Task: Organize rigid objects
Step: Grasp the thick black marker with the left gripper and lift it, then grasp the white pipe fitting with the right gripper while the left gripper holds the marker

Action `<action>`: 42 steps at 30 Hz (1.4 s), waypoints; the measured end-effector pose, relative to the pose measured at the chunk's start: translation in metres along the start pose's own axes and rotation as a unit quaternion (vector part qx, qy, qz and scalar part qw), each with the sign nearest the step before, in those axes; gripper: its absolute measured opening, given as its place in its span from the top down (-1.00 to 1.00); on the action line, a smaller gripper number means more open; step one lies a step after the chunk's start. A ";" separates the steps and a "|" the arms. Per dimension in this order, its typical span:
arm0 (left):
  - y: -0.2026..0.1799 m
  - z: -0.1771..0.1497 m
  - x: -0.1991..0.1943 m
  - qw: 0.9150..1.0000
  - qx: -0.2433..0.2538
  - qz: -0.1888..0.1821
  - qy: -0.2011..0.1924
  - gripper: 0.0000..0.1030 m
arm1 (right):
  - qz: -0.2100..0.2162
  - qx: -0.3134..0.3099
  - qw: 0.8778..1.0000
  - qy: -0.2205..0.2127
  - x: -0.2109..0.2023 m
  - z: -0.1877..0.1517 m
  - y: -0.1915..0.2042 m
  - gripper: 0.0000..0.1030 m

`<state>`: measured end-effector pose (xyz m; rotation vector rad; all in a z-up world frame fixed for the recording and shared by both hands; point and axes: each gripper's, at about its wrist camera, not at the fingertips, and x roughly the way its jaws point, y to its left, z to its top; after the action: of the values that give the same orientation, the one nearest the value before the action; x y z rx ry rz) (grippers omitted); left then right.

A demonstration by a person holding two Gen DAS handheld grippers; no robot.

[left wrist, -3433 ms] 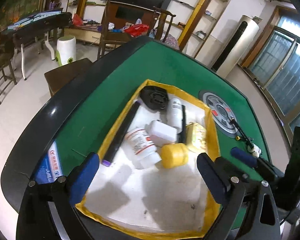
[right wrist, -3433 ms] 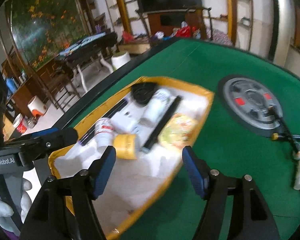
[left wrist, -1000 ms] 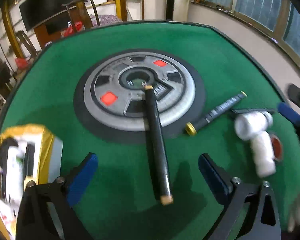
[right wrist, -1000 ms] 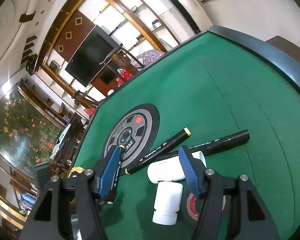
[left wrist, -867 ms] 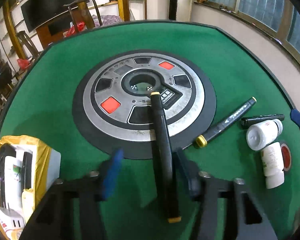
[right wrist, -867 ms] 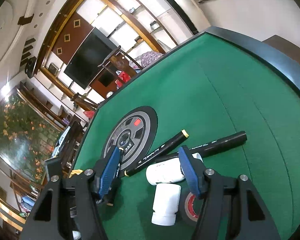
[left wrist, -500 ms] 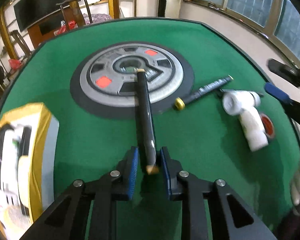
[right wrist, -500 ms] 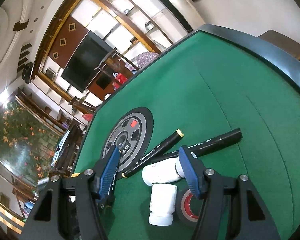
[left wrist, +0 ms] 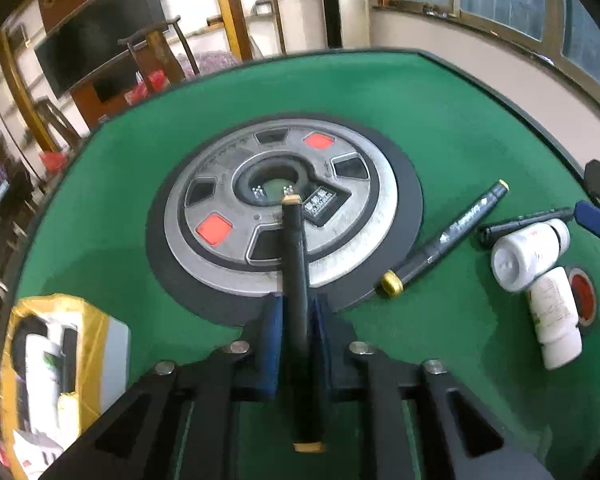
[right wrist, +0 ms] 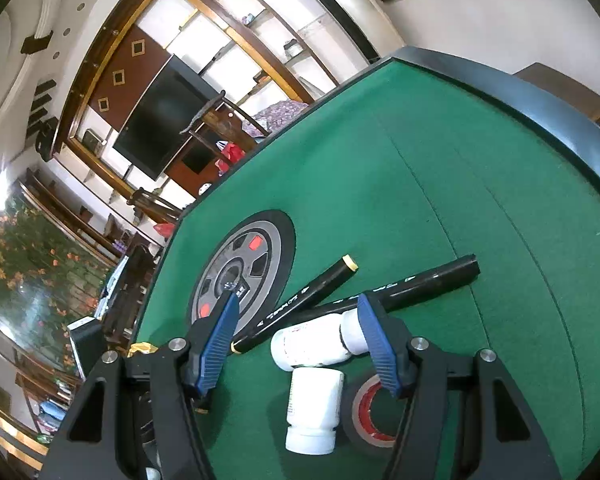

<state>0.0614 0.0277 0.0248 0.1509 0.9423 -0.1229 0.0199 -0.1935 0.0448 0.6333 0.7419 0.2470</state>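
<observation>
Green felt covers the desk (left wrist: 440,104). The left wrist view alone shows the left tool (left wrist: 296,312), its blue pads just closed tight on a black marker (left wrist: 296,264) whose long axis runs straight away from the camera, far tip over the grey round plate (left wrist: 364,216); a yellow-edged tray (left wrist: 100,344) lies at left. The right wrist view shows the right tool (right wrist: 296,320) half open, holding nothing, above two white bottles (right wrist: 312,346), a tape roll (right wrist: 360,408) and two more markers (right wrist: 300,304).
</observation>
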 end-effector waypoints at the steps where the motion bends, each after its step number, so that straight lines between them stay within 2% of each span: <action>1: 0.003 -0.004 -0.004 1.000 -0.002 -0.016 0.001 0.71 | -0.002 0.000 1.000 0.000 0.000 0.000 -0.001 -0.18; 9: 0.024 -0.055 -0.049 0.996 -0.042 -0.081 0.021 0.72 | -0.006 0.002 1.000 0.000 0.001 -0.001 -0.004 -0.18; 13: 0.024 -0.083 -0.071 0.995 -0.043 -0.085 0.020 0.71 | -0.008 0.010 1.000 0.005 0.003 -0.001 -0.006 -0.18; 15: 0.024 -0.092 -0.069 0.995 -0.046 -0.083 0.021 0.71 | -0.004 0.010 1.000 0.014 0.006 -0.003 -0.007 -0.18; 20: 0.027 -0.096 -0.066 0.995 -0.047 -0.087 0.008 0.71 | -0.001 -0.050 0.999 0.020 -0.002 -0.017 0.020 -0.18; 23: 0.031 -0.096 -0.064 0.994 -0.055 -0.096 0.005 0.70 | 0.015 -0.077 0.996 0.049 -0.008 -0.038 0.038 -0.18; 25: 0.035 -0.096 -0.064 0.992 -0.067 -0.107 0.003 0.69 | -0.006 -0.107 0.991 0.079 -0.002 -0.054 0.049 -0.19; 27: 0.033 -0.092 -0.062 0.992 -0.062 -0.109 0.001 0.61 | -0.040 -0.133 0.986 0.087 0.004 -0.060 0.056 -0.18; 30: 0.025 -0.086 -0.058 0.995 -0.042 -0.093 -0.005 0.53 | -0.085 -0.141 0.979 0.120 0.025 -0.063 0.058 -0.18; 32: 0.021 -0.084 -0.057 0.996 -0.035 -0.085 -0.006 0.53 | -0.112 -0.153 0.975 0.115 0.032 -0.064 0.060 -0.16; 33: 0.021 -0.084 -0.057 0.995 -0.035 -0.088 -0.006 0.53 | -0.120 -0.151 0.974 0.119 0.035 -0.064 0.061 -0.11; 35: 0.025 -0.084 -0.057 0.993 -0.046 -0.105 -0.006 0.56 | -0.146 -0.154 0.970 0.120 0.038 -0.066 0.063 0.30; 36: 0.029 -0.084 -0.057 0.992 -0.053 -0.111 -0.005 0.69 | -0.150 -0.158 0.969 0.117 0.038 -0.068 0.064 0.37; 37: 0.033 -0.085 -0.057 0.991 -0.060 -0.118 -0.003 0.71 | -0.153 -0.159 0.968 0.116 0.038 -0.068 0.064 0.37; 40: 0.047 -0.089 -0.057 0.984 -0.093 -0.154 0.009 0.71 | -0.153 -0.153 0.969 0.118 0.032 -0.074 0.062 0.37; 42: 0.052 -0.090 -0.060 0.980 -0.106 -0.167 0.007 0.71 | -0.137 -0.144 0.973 0.114 0.021 -0.078 0.062 0.37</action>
<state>-0.0363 0.0970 0.0251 -0.2059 0.9836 -0.3302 -0.0188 -0.1009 0.0272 0.2236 0.9843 0.1685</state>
